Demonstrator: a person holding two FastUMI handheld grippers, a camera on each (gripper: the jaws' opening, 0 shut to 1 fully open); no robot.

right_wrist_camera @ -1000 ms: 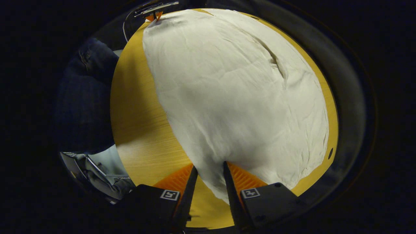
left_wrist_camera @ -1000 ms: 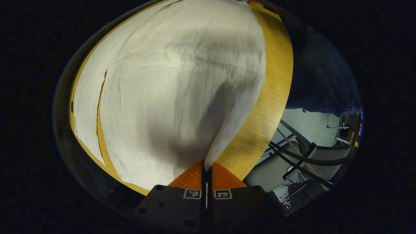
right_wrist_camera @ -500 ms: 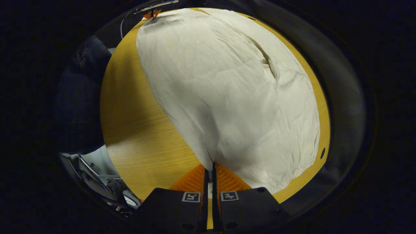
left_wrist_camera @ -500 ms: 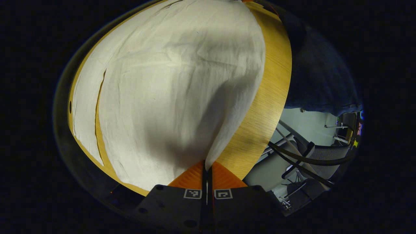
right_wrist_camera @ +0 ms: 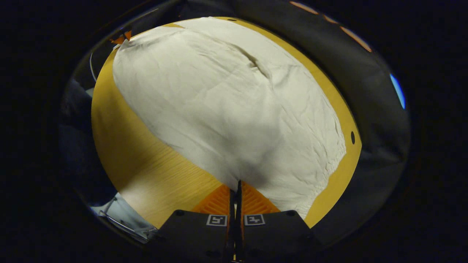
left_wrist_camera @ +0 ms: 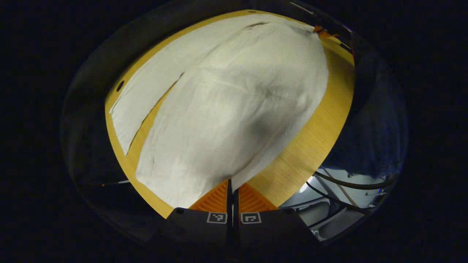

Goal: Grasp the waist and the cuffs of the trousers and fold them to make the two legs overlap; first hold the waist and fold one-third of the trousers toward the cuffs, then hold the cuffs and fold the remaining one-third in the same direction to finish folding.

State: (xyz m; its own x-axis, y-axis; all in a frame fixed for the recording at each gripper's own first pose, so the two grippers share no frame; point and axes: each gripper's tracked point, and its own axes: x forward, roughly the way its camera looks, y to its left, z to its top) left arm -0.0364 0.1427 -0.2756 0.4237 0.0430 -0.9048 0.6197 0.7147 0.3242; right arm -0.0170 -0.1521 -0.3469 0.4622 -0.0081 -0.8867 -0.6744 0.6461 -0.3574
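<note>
Cream trousers (left_wrist_camera: 234, 106) lie spread on the wooden counter (left_wrist_camera: 310, 146), two legs side by side with a narrow gap between them. Left gripper (left_wrist_camera: 230, 186): jaws pressed together, pinching the near edge of the cloth. Right gripper (right_wrist_camera: 237, 188): jaws likewise closed on the trouser edge, fabric rising slightly toward both grippers.
</note>
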